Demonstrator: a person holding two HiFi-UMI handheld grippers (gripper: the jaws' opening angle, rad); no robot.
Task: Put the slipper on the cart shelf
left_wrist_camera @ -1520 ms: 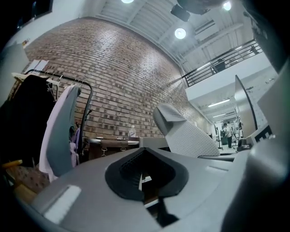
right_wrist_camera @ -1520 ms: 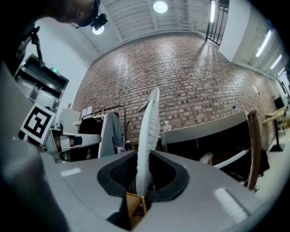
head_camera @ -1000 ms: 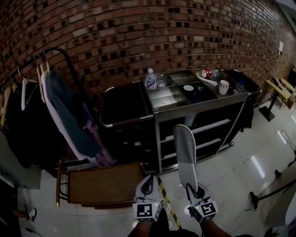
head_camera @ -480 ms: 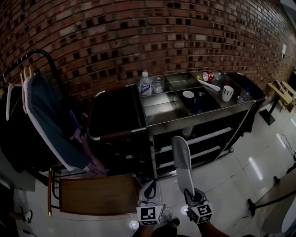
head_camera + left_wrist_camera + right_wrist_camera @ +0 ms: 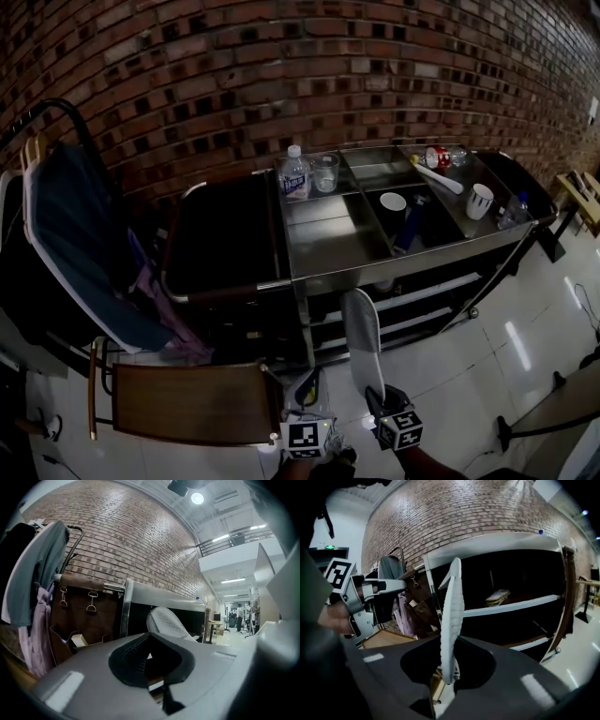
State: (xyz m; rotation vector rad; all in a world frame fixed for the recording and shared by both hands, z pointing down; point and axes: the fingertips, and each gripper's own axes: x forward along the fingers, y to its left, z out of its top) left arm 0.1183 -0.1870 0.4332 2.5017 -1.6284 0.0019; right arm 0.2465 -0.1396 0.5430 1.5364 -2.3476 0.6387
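A pale grey slipper (image 5: 362,337) stands on edge, held by its heel, with my right gripper (image 5: 382,401) shut on it. In the right gripper view the slipper (image 5: 452,616) rises from the right gripper (image 5: 447,677) and points at the steel cart's (image 5: 323,272) open shelves (image 5: 511,606). A flat pale thing (image 5: 498,596), maybe another slipper, lies on the upper shelf. My left gripper (image 5: 305,386) hangs beside it to the left, shut and empty. From the left gripper (image 5: 147,656) view the slipper (image 5: 166,623) shows ahead before the cart.
The cart top holds a water bottle (image 5: 297,173), a glass (image 5: 325,172), a white mug (image 5: 480,200) and a can (image 5: 437,156). A dark bag frame (image 5: 225,244) adjoins the cart's left side. A clothes rack (image 5: 70,225) and a wooden chair (image 5: 187,403) stand at left.
The view has drawn closer to the cart. Both grippers sit lower in the picture, and the slipper's tip now reaches the cart's lower shelves. The grip is unchanged.
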